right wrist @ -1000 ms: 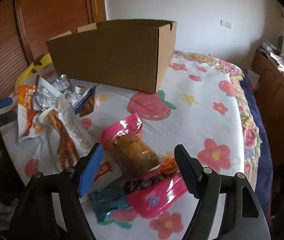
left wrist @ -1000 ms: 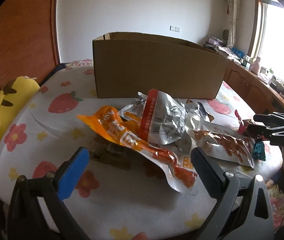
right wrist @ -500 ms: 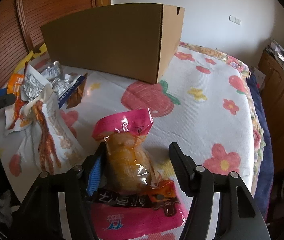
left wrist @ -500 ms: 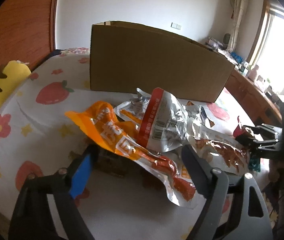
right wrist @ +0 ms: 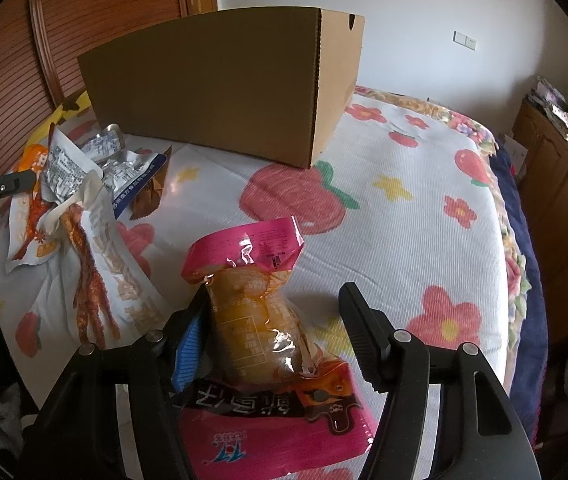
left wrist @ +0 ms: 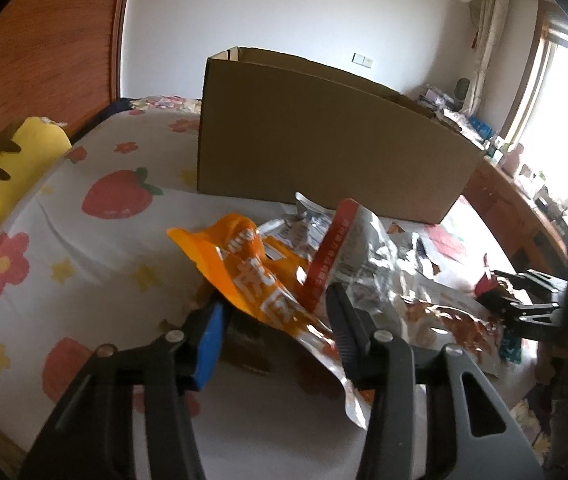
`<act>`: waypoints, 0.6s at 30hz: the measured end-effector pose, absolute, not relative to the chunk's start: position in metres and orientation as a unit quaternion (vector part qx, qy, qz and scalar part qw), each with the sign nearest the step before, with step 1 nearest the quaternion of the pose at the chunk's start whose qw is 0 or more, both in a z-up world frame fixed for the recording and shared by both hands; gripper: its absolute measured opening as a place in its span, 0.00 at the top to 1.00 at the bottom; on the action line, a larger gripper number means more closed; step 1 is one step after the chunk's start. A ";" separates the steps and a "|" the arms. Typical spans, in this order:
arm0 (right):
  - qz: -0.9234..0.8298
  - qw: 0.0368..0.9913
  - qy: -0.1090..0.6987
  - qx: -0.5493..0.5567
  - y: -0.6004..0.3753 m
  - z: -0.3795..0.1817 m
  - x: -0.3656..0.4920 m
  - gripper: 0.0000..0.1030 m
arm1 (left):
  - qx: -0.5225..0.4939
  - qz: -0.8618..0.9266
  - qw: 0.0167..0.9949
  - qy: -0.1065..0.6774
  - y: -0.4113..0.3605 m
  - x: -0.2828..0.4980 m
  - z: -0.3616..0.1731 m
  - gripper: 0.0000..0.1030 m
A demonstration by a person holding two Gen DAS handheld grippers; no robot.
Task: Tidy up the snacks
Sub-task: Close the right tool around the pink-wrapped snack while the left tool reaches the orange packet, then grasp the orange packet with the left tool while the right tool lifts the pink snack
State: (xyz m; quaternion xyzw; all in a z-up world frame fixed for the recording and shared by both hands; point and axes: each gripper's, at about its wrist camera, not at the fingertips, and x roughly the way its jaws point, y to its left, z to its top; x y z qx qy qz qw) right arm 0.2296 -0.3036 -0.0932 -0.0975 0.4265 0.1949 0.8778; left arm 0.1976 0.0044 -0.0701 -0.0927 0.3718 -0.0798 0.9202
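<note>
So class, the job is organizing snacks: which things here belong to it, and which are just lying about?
Belong:
orange snack packet
silver packet
pink snack bag
cardboard box

Lying about:
yellow plush toy
strawberry bedsheet
wooden cabinet

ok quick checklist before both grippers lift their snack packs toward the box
1. Orange pack between the left gripper fingers: ok, jaws closing on it.
2. Left grip firm: cannot tell, pad contact is unclear.
3. Pink pack between the right gripper fingers: ok.
4. Right grip firm: not ok, the blue pad touches the pack, a gap shows at the black finger.
5. Orange pack free of the pile: not ok, the silver pack overlaps it.
6. Cardboard box upright behind the snacks: ok; its inside is hidden.
</note>
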 end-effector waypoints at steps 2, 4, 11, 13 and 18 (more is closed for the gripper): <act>0.195 0.878 0.427 -0.097 -0.303 -0.093 0.230 0.37 | -0.091 -0.070 0.921 0.371 0.008 0.202 -0.069 0.54; 0.194 0.878 0.426 -0.096 -0.304 -0.094 0.229 0.37 | -0.102 -0.066 0.921 0.371 0.016 0.206 -0.069 0.54; 0.194 0.878 0.426 -0.096 -0.304 -0.094 0.229 0.37 | -0.109 -0.069 0.916 0.380 0.019 0.215 -0.073 0.60; 0.194 0.878 0.426 -0.096 -0.304 -0.094 0.229 0.37 | -0.099 -0.065 0.917 0.380 0.015 0.216 -0.073 0.58; 0.194 0.878 0.426 -0.096 -0.304 -0.094 0.229 0.37 | -0.081 -0.057 0.920 0.378 0.011 0.219 -0.074 0.56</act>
